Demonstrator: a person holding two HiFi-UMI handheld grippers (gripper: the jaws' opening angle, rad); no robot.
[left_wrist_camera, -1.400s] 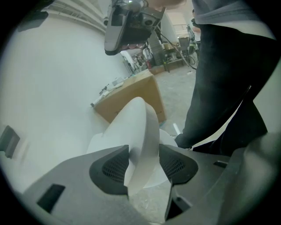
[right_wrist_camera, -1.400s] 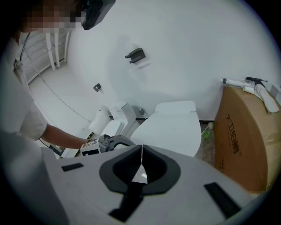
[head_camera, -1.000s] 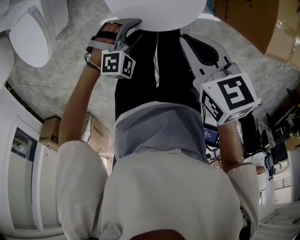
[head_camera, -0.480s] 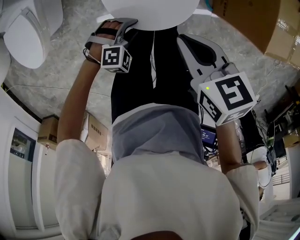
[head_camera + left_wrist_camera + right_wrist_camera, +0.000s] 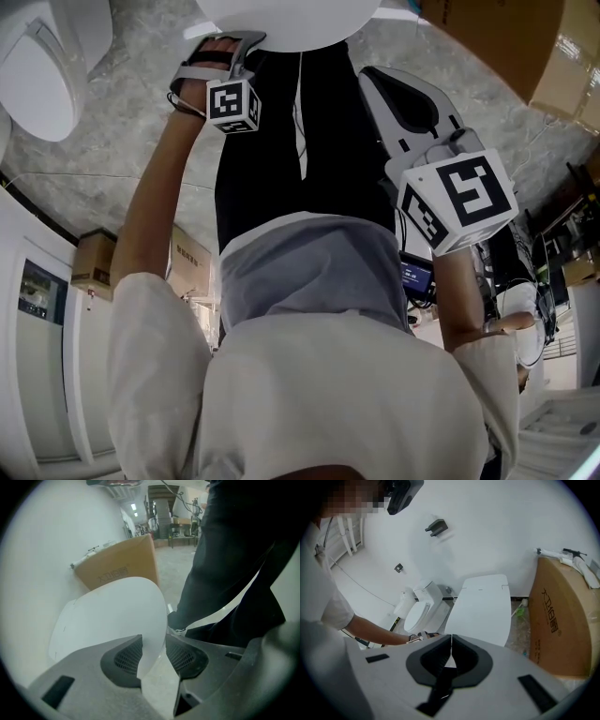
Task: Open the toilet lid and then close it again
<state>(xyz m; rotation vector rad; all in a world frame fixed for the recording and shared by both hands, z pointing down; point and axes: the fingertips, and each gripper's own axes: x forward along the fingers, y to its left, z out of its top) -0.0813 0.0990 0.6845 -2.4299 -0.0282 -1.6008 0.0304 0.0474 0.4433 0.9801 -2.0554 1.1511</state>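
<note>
Toilet lid [image 5: 483, 604]: white, raised and standing steeply. It sits at 12 o'clock in the head view, cut by the top edge, ahead of the person's dark trousers [image 5: 309, 159].
Left gripper [image 5: 153, 644]: at 11 o'clock in the head view, pointing steeply down at the lid's side edge. Its jaws have just been closing and now pinch the lid's rim, with a ribbed pad against each face.
Left hand [image 5: 211, 56]: wrapped round the left gripper's handle, bare forearm running back to a pale sleeve.
Right gripper [image 5: 451, 639]: at 2 o'clock in the head view, apart from the lid. Its jaws are pressed together with nothing between them, and in its own view the lid shows beyond the tips at 1 o'clock.
Second toilet [image 5: 42, 80]: white, at 10 o'clock in the head view, well apart from the lid.
Cardboard box [image 5: 560, 625]: brown, at 1 o'clock in the head view, standing near the lid against the white wall.
Floor [image 5: 141, 159]: grey marbled tile.
</note>
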